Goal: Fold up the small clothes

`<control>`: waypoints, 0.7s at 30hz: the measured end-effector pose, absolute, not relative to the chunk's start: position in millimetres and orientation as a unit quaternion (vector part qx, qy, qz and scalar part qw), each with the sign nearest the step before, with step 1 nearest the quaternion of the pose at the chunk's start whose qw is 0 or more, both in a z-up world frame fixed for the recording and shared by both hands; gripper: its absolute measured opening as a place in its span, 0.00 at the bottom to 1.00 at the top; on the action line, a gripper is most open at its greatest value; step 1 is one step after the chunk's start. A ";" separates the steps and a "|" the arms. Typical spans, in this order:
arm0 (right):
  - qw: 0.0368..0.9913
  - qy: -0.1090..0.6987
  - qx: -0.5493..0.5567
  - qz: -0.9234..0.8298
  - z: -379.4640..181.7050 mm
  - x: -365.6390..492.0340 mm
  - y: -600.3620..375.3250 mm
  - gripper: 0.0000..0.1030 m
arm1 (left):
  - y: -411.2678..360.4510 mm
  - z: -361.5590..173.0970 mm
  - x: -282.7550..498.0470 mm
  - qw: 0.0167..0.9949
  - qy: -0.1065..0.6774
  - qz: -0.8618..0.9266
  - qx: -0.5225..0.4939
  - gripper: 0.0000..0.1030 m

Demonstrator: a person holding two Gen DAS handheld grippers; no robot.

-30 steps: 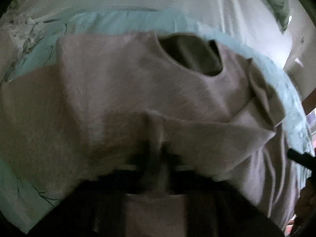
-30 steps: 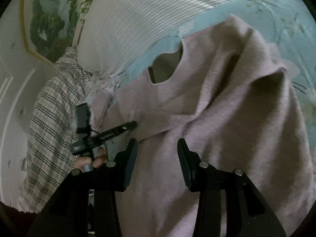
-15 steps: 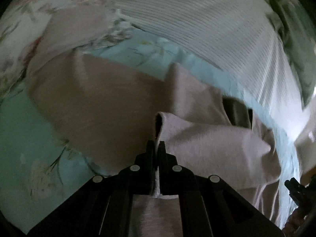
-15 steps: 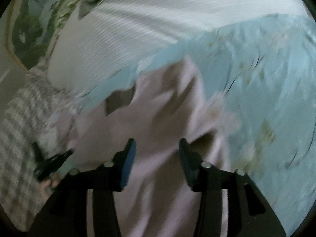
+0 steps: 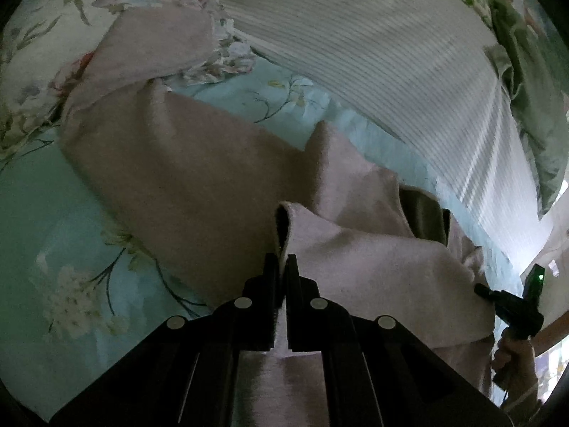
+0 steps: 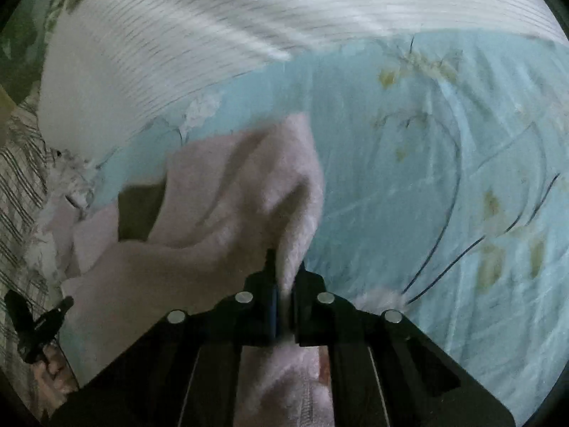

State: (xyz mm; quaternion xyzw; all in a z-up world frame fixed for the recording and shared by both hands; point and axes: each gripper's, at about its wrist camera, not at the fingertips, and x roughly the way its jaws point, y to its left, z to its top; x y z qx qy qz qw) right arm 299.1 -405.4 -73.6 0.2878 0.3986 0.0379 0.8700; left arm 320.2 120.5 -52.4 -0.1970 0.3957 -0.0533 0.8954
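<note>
A pale pink fuzzy sweater (image 5: 213, 185) lies on a light blue floral bedsheet (image 5: 42, 249). Its dark neck opening (image 5: 423, 213) shows at the right. My left gripper (image 5: 282, 267) is shut on a folded edge of the sweater, lifted a little off the bed. In the right wrist view my right gripper (image 6: 284, 277) is shut on a raised ridge of the sweater (image 6: 227, 192). The neck opening (image 6: 140, 213) lies to its left. The right gripper also shows at the far right of the left wrist view (image 5: 512, 306).
A white ribbed blanket (image 5: 391, 53) lies across the back of the bed, and also fills the top of the right wrist view (image 6: 213, 35). A floral pillow (image 5: 46, 35) lies at the back left. A plaid cloth (image 6: 17, 185) lies at the left edge.
My right gripper was open over the sweater and has closed on a ridge of it. My left gripper stays shut on its fold, which now stands clear of the spread sweater.
</note>
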 end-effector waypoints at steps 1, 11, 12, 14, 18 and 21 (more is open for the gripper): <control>0.876 0.385 0.287 0.032 -67.1 292.8 -409.4 0.06 | 118.9 -50.7 319.8 0.896 0.394 -0.057 -0.196 0.02; 0.866 0.407 0.287 -0.047 -81.9 284.6 -427.3 0.15 | 70.0 -72.8 345.0 0.888 0.424 -0.091 -0.155 0.02; 0.876 0.397 0.268 -0.055 -73.3 283.7 -422.6 0.16 | 70.3 -74.5 345.3 0.888 0.424 -0.091 -0.155 0.02; 0.891 0.387 0.232 -0.044 -60.5 287.4 -413.1 0.34 | 73.0 -74.7 344.7 0.889 0.421 -0.093 -0.154 0.02; 0.890 0.409 0.193 -0.055 -65.7 320.9 -407.9 0.51 | 78.4 -77.3 345.7 0.889 0.423 -0.087 -0.155 0.02; 0.876 0.428 0.217 -0.038 -80.5 345.9 -414.0 0.49 | 81.3 -80.2 346.5 0.886 0.426 -0.084 -0.162 0.02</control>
